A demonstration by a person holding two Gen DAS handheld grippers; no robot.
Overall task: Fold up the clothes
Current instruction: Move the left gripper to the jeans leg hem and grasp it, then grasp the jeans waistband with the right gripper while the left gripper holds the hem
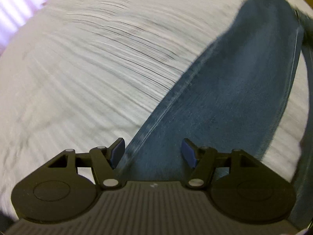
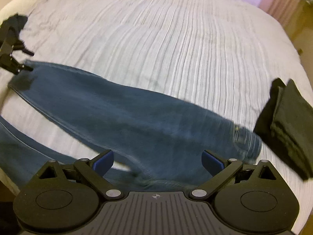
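Over the blue jeans (image 1: 225, 98), both grippers' jaws stand spread, pinching nothing.

A pair of blue jeans (image 2: 137, 117) was spread flat across a white ribbed bedspread (image 2: 176, 49), legs parted and stretched toward the left in the right wrist view, waistband near the right. A folded black garment (image 2: 289, 125) was laid just beside the waistband.

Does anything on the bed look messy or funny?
The blue jeans lie slanted across the white bedspread, legs spread apart, not yet folded. The black clothes beside them look neatly folded.
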